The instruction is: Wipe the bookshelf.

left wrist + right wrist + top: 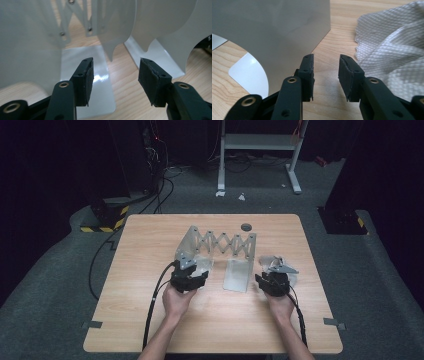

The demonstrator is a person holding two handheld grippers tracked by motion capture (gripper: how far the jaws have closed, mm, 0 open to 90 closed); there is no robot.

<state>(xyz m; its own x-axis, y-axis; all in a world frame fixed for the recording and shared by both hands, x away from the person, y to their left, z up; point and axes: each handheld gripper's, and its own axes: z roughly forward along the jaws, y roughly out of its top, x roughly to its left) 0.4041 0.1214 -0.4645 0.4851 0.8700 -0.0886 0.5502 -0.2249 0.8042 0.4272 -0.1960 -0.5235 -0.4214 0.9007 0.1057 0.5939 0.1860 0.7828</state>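
So the expandable metal rack point(220, 251) sits mid-table, scissor lattice stretched out, its end plates standing on flat feet. Left gripper point(192, 279) is right at the rack's left end plate, jaws spread with nothing between them. Right gripper point(272, 284) is just beside the right end plate, jaws apart and empty too, with a white cloth point(392, 42) next to it. Looks like the in-between-grips stage to me; next up is probably pinching an end plate or grabbing that cloth, can't tell which.
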